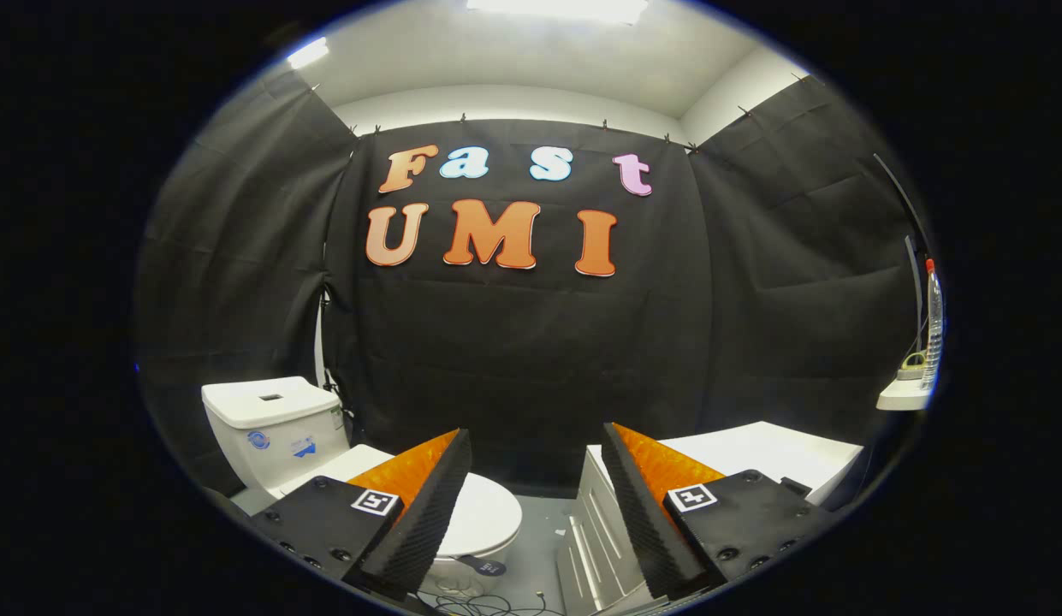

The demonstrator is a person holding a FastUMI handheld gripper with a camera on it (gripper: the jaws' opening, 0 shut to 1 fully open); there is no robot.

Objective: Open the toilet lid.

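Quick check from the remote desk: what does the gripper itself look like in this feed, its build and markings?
The gripper has two wedge-shaped fingers with ribbed, ridged inner faces that taper toward their tips. Each sits on a blocky black mount with visible screw heads, and each mount carries a small square black-and-white fiducial marker. The fingers stand wide apart.

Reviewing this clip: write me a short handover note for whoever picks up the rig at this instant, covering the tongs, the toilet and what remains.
Tongs: open wide, holding nothing, raised and aimed across the booth.
Toilet: low and ahead, partly behind the left finger; its lid lies flat and closed. The tank stands beyond it, against the cloth wall.
White cabinet: behind the right finger, not part of the job.
Done: nothing on the lid yet; no contact.
Left: bring the tongs down to the lid's front edge, likely grip or hook it there, then swing it up toward the tank.
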